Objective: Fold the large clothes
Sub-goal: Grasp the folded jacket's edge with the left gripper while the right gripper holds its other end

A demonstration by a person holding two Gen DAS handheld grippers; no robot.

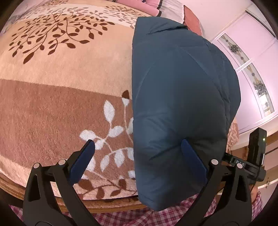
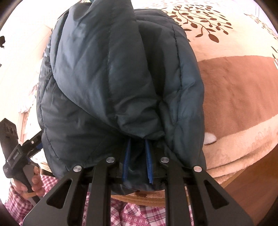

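Observation:
A dark blue padded jacket [image 1: 182, 87] lies folded into a thick bundle on a bed, hanging a little over the near edge. My left gripper [image 1: 137, 142] stands wide open. One finger [image 1: 83, 160] is over the blanket, the other finger [image 1: 192, 156] rests against the jacket's puffy fabric, and neither pad presses it. In the right wrist view the jacket [image 2: 113, 78] fills the middle. My right gripper [image 2: 137, 140] is shut on a pinch of its near hem, with fabric squeezed between the blue pads [image 2: 126, 156].
A beige and brown leaf-patterned blanket [image 1: 60, 104] covers the bed, with a wooden edge [image 1: 104, 206] close to me. Pillows [image 1: 156, 7] lie at the far end. Pink wardrobe doors [image 1: 252, 69] stand at right. A person's plaid clothing [image 2: 139, 215] is just below, and a hand [image 2: 34, 180] holds the left gripper.

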